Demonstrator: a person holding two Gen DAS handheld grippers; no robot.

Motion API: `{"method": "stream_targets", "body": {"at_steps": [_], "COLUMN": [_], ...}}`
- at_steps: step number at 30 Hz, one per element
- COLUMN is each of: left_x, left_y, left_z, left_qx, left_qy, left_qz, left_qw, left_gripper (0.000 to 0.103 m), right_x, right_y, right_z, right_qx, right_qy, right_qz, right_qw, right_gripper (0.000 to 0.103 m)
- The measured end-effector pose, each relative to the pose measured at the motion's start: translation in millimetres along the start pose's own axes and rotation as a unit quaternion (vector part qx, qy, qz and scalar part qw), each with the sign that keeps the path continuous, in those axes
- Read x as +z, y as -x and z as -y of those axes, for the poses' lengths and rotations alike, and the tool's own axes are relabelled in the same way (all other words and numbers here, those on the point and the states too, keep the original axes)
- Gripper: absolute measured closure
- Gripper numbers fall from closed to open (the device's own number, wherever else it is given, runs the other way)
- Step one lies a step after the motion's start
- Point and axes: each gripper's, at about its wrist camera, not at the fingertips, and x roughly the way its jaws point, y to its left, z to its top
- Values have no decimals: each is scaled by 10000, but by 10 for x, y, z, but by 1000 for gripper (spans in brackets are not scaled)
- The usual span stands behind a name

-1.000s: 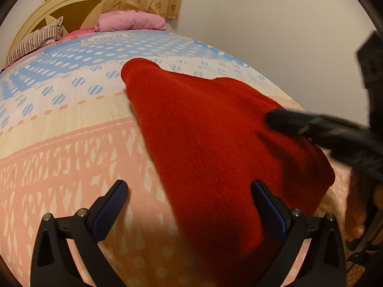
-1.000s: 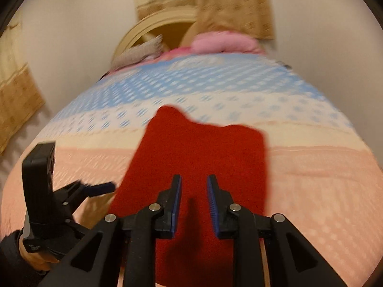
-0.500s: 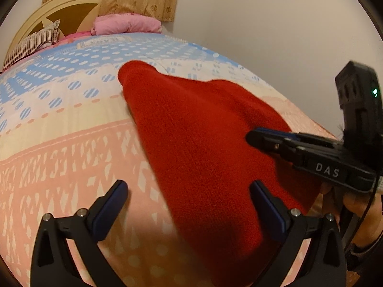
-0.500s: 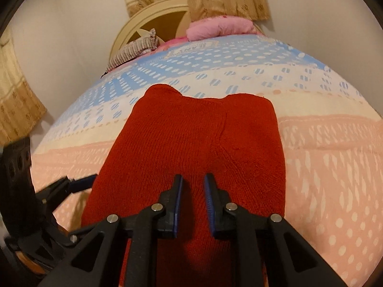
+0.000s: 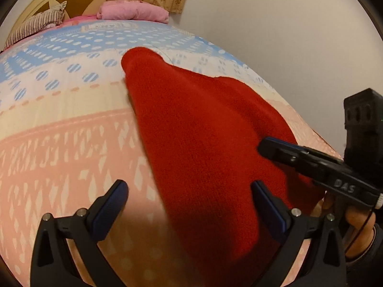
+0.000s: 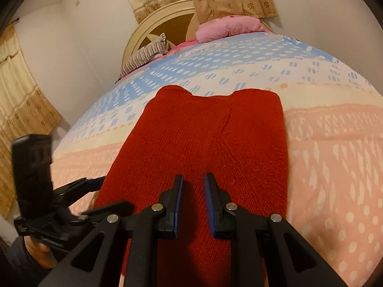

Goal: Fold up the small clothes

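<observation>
Though faint, "DAS" beside red sweater

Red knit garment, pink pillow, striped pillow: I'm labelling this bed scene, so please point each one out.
Red knit garment (image 6: 205,143): right wrist view, middle of its flat knit surface.
Pink pillow (image 6: 229,27): right wrist view, middle of its front face.
Striped pillow (image 6: 146,53): right wrist view, middle of its striped side.

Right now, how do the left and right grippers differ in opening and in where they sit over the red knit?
The left gripper is wide open, straddling the red knit's left edge, one finger over the bedspread. The right gripper shows only a narrow gap, now opening slightly, over the knit's near middle. Neither grips cloth. Both have black frames and blue pads, pointing down at the bed.
</observation>
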Motion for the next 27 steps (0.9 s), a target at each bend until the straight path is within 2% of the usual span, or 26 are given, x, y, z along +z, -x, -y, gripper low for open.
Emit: {"method": "stream_targets", "body": {"at_steps": [2, 4, 5, 6, 8, 11, 15, 19, 22, 27], "left_x": [-33, -42, -48, -50, -53, -72, -54, -56, -51, -49], "left_y": [17, 34, 41, 46, 73, 106, 54, 36, 25, 6], "left_z": [0, -7, 0, 6, 24, 27, 41, 55, 68, 81], "left_qx": [-33, -46, -28, -13, -29, -167, -222, -200, -172, -177], "left_qy": [9, 44, 30, 19, -20, -52, -71, -77, -117, -154], "left_qz": [63, 102, 131, 143, 223, 275, 145, 84, 47, 3], "left_qw": [10000, 9999, 9999, 9999, 9997, 9995, 9996, 9997, 9998, 9997], "left_gripper": [0, 0, 0, 0, 0, 0, 0, 0, 0, 0], "right_x": [54, 115, 140, 177, 222, 303, 404, 484, 528, 570], "right_y": [80, 229, 303, 387, 404, 210, -62, -197, -325, -425], "right_z": [34, 165, 243, 377, 605, 902, 1014, 1070, 1093, 1169], "right_qx": [170, 298, 217, 38, -62, 32, 158, 382, 390, 551], "right_qy": [-47, -240, -347, -519, -913, -1353, -1334, -1327, -1288, -1407], "right_qz": [76, 377, 559, 783, 830, 350, -24, -166, -321, -292], "right_qw": [9998, 9986, 9976, 9956, 9923, 9902, 9909, 9903, 9904, 9881], "right_gripper": [83, 80, 73, 59, 41, 41, 41, 41, 41, 41]}}
